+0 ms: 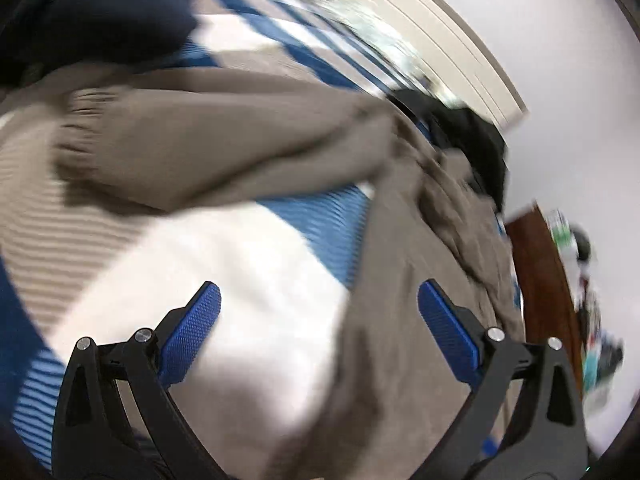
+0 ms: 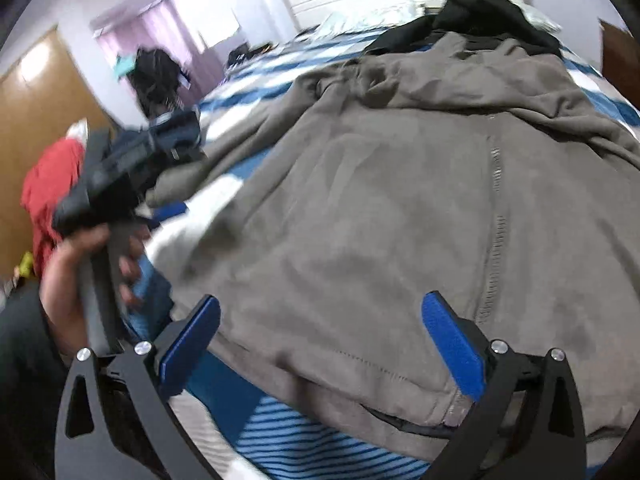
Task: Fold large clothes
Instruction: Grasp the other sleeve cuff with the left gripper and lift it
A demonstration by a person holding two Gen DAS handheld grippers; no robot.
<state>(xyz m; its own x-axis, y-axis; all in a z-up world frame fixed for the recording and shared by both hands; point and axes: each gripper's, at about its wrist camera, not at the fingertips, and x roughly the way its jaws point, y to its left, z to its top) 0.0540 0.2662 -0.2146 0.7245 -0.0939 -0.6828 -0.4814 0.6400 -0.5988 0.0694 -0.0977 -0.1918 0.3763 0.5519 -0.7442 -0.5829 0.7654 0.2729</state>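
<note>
A large grey zip-up hoodie lies spread on a bed with a blue, white and beige checked cover. Its zipper runs up the middle and its hem faces me. My right gripper is open and empty, just above the hem. In the left wrist view the hoodie's sleeve stretches across the cover, with its ribbed cuff at the left. My left gripper is open and empty above the cover, beside the hoodie's side. The left gripper also shows in the right wrist view, held in a hand near the sleeve.
A black garment lies beyond the hoodie's hood. A dark navy cushion lies at the cover's far corner. A red cloth and a wooden door stand at the left. A brown wooden board borders the bed.
</note>
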